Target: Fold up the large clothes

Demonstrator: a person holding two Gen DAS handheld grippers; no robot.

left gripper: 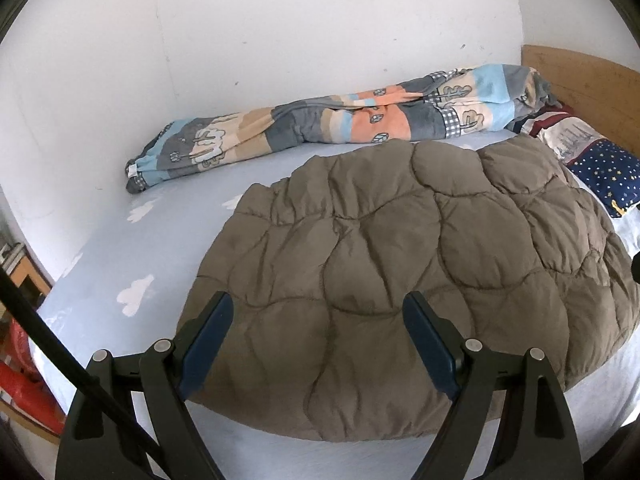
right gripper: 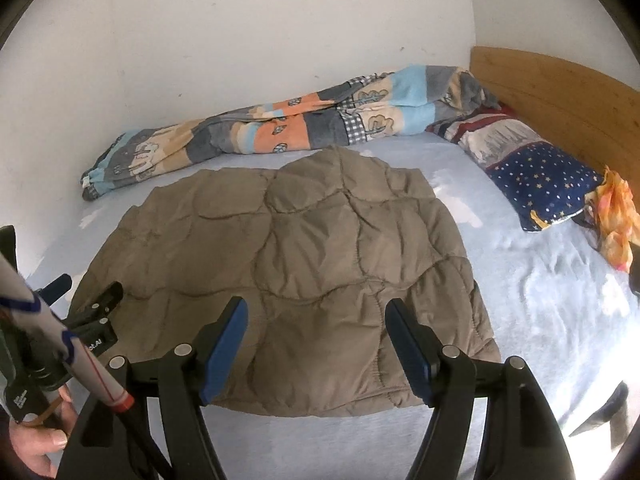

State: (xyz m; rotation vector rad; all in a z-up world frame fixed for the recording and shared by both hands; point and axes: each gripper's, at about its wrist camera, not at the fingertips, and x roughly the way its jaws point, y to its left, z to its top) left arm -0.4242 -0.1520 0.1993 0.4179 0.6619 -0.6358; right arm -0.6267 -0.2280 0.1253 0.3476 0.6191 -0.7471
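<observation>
A brown quilted jacket [left gripper: 400,272] is lying folded into a rough rectangle on a bed covered by a pale blue sheet [left gripper: 100,264] printed with white clouds. The left tongs [left gripper: 318,316] are hovering above the jacket's near left part, jaws standing wide apart with nothing between the blue pads. The right tongs [right gripper: 316,320] are hovering over the jacket's near edge in the same way, spread wide and gripping nothing. In the right wrist view the left tongs [right gripper: 86,296] are showing at the far left, beside the jacket's left edge, with a hand [right gripper: 36,440] wrapped around the handle below. The jacket's near edge is lying a little in from the bed's front edge, leaving a strip of bare sheet in front of it. Bare sheet is also lying open to the left of the jacket and, in the right wrist view, widely to its right. Along the white wall [left gripper: 280,40] at the back, a rumpled patchwork blanket [left gripper: 320,120] in orange, grey and light blue is stretching across the bed, close behind the jacket's far edge. At the right, a navy pillow with stars [right gripper: 536,184] is resting against a wooden headboard [right gripper: 560,92], apart from the jacket, with an orange crumpled cloth [right gripper: 616,220] just beside it. Red items [left gripper: 24,372] are sitting beyond the bed's left edge.
</observation>
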